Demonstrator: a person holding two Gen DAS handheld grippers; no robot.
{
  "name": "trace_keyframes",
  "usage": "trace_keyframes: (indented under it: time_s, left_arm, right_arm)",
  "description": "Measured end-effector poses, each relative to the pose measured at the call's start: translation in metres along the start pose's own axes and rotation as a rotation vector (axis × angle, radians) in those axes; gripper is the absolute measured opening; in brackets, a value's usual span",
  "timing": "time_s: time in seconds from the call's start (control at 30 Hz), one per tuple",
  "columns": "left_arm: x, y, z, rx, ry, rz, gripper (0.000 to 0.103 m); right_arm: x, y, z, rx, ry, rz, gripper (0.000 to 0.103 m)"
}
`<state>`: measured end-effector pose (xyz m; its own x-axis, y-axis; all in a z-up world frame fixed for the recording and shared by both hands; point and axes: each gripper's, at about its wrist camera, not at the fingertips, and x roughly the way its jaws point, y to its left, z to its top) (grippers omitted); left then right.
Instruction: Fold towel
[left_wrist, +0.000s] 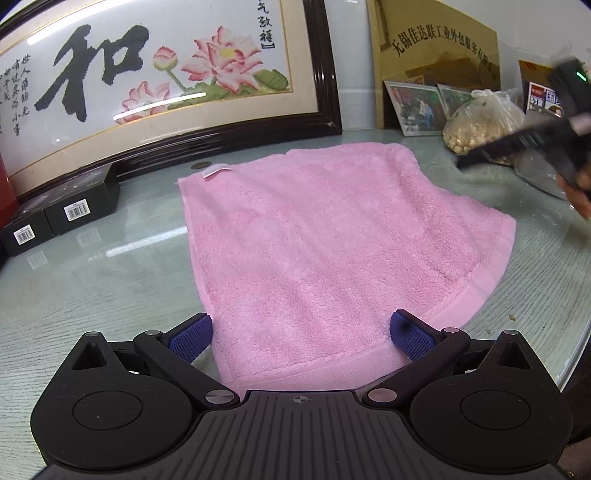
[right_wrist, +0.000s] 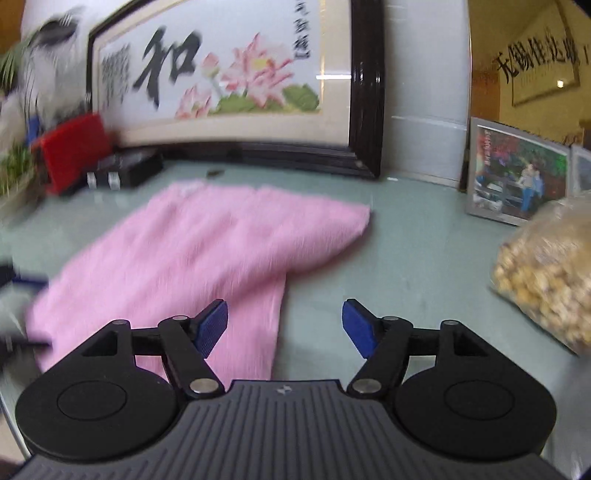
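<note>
A pink towel (left_wrist: 332, 236) lies folded on the glass tabletop (left_wrist: 92, 280), with a white label at its far left corner. My left gripper (left_wrist: 301, 338) is open at the towel's near edge: the left blue pad sits just off the towel's left side and the right pad rests over the cloth. My right gripper (right_wrist: 286, 328) is open and holds nothing, hovering by the right border of the towel (right_wrist: 177, 251). In the left wrist view the right gripper (left_wrist: 535, 140) shows blurred at the far right, held by a hand.
A large framed embroidery (left_wrist: 147, 85) leans against the back wall. Black boxes (left_wrist: 55, 218) sit at left, a red box (right_wrist: 74, 151) beyond them. A plastic bag of nuts (right_wrist: 546, 273) and photo frames (right_wrist: 517, 173) stand at right. The table's rounded edge (left_wrist: 580, 332) runs near right.
</note>
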<state>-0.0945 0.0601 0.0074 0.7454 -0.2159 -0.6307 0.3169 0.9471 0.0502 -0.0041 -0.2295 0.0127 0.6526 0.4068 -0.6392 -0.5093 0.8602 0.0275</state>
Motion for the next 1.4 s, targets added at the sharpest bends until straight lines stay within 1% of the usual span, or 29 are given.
trace_keyframes:
  time_s: [0.1,0.13,0.2,0.23,0.3,0.37,0.4,0.47,0.53,0.6,0.67,0.73,0.77,0.8,0.87,0.93,1.0,1.03,1.1,1.17,1.2,1.23,1.27,1.33,1.37,1.4]
  left_arm:
    - [-0.001,-0.001,0.000,0.006,-0.005,0.008,0.103]
    - [-0.001,-0.002,-0.001,0.008,-0.007,0.010,0.103]
    - [-0.001,-0.003,-0.001,0.013,-0.010,0.014,0.103]
    - [-0.001,-0.003,-0.001,0.014,-0.010,0.015,0.103]
    - [-0.001,-0.002,-0.001,0.010,-0.009,0.013,0.103]
    - [-0.001,-0.001,0.000,0.006,-0.007,0.010,0.103]
    - [-0.001,-0.001,0.000,0.005,-0.006,0.009,0.103]
    - [0.000,-0.001,0.000,0.003,-0.006,0.009,0.103]
    - [-0.001,-0.001,-0.001,0.005,-0.007,0.011,0.103]
    - [-0.001,-0.002,-0.001,0.005,-0.007,0.012,0.103]
    - [-0.001,-0.001,-0.001,0.005,-0.008,0.012,0.103]
    - [0.000,-0.001,0.000,0.002,-0.006,0.011,0.103]
    - [0.000,-0.001,0.000,0.001,-0.006,0.010,0.103]
    - [0.000,-0.001,0.000,-0.001,-0.005,0.009,0.103]
    - [0.000,-0.001,-0.001,-0.003,-0.004,0.008,0.103]
    - [0.000,-0.001,-0.001,-0.005,-0.004,0.007,0.103]
    - [-0.001,-0.001,-0.001,-0.005,-0.005,0.008,0.103]
    - [-0.001,-0.001,-0.001,-0.005,-0.005,0.008,0.103]
    - [-0.001,-0.001,-0.001,-0.004,-0.005,0.009,0.103]
    - [-0.001,-0.002,-0.001,0.001,-0.008,0.014,0.103]
    - [-0.002,-0.003,-0.001,0.006,-0.012,0.018,0.103]
    - [-0.003,-0.004,-0.002,0.012,-0.016,0.024,0.103]
    - [-0.003,-0.005,-0.002,0.019,-0.021,0.031,0.103]
    - [-0.004,-0.008,-0.002,0.030,-0.029,0.044,0.103]
    - [-0.004,-0.009,-0.003,0.035,-0.034,0.052,0.103]
    - [-0.005,-0.010,-0.003,0.037,-0.037,0.057,0.103]
  right_arm:
    - [-0.007,0.021,-0.024,-0.091,0.018,-0.115,0.062]
    - [-0.008,0.026,-0.029,-0.100,0.014,-0.121,0.056]
    - [-0.012,0.035,-0.037,-0.112,-0.020,-0.127,0.050]
    - [-0.013,0.037,-0.039,-0.113,-0.029,-0.128,0.048]
    - [-0.015,0.038,-0.041,-0.090,-0.043,-0.090,0.046]
    - [-0.019,0.034,-0.043,-0.044,-0.058,-0.051,0.046]
    - [-0.021,0.032,-0.044,-0.023,-0.064,-0.032,0.049]
    - [-0.026,0.030,-0.048,-0.001,-0.069,0.002,0.050]
    - [-0.027,0.032,-0.052,-0.012,-0.064,0.006,0.057]
    - [-0.024,0.034,-0.056,-0.027,-0.059,0.001,0.058]
    - [-0.023,0.032,-0.058,-0.009,-0.062,0.013,0.057]
    - [-0.024,0.034,-0.059,-0.004,-0.060,0.020,0.049]
    - [-0.026,0.036,-0.059,-0.008,-0.058,0.027,0.036]
    - [-0.027,0.039,-0.059,-0.010,-0.057,0.028,0.029]
    - [-0.031,0.045,-0.064,-0.016,-0.067,-0.001,0.022]
    - [-0.037,0.047,-0.069,-0.011,-0.074,-0.025,0.013]
    - [-0.048,0.045,-0.078,0.021,-0.086,-0.076,0.010]
    - [-0.053,0.045,-0.083,0.025,-0.097,-0.104,0.005]
    - [-0.066,0.046,-0.093,0.036,-0.130,-0.190,0.005]
    - [-0.076,0.042,-0.100,0.054,-0.139,-0.208,0.005]
    - [-0.080,0.039,-0.102,0.066,-0.152,-0.193,0.008]
    - [-0.084,0.036,-0.103,0.081,-0.179,-0.176,0.014]
    - [-0.087,0.033,-0.102,0.096,-0.195,-0.157,0.017]
    - [-0.084,0.027,-0.096,0.110,-0.197,-0.109,0.034]
    - [-0.082,0.024,-0.092,0.119,-0.213,-0.078,0.059]
    - [-0.078,0.023,-0.089,0.122,-0.220,-0.056,0.077]
